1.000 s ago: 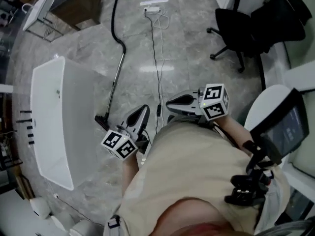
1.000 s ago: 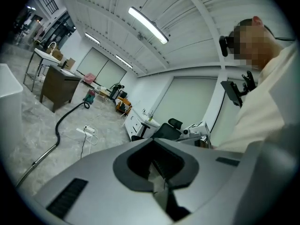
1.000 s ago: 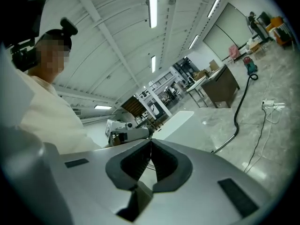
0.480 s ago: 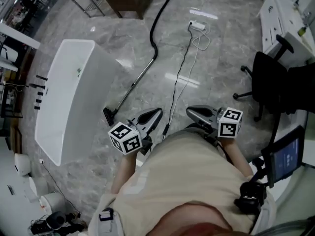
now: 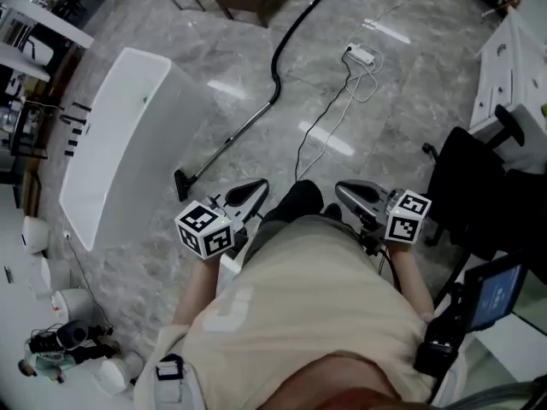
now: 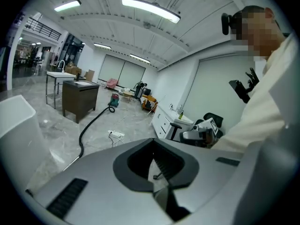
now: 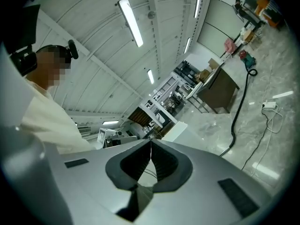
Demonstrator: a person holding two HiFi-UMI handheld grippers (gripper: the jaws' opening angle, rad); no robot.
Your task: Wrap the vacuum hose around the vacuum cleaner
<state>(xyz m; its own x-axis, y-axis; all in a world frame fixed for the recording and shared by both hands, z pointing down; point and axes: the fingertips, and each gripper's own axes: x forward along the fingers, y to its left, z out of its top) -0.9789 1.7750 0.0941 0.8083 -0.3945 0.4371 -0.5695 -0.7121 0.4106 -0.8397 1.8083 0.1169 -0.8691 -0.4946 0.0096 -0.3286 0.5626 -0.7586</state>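
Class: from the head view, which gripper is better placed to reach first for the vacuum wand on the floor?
Left, probably. The left gripper sits nearer the wand and its floor head, which lie ahead on the person's left; the right gripper is farther off. Both are shut and empty.

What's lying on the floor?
A black vacuum hose with its metal wand and floor head, plus a white power strip and its cords. The person's body hides the floor nearer in.
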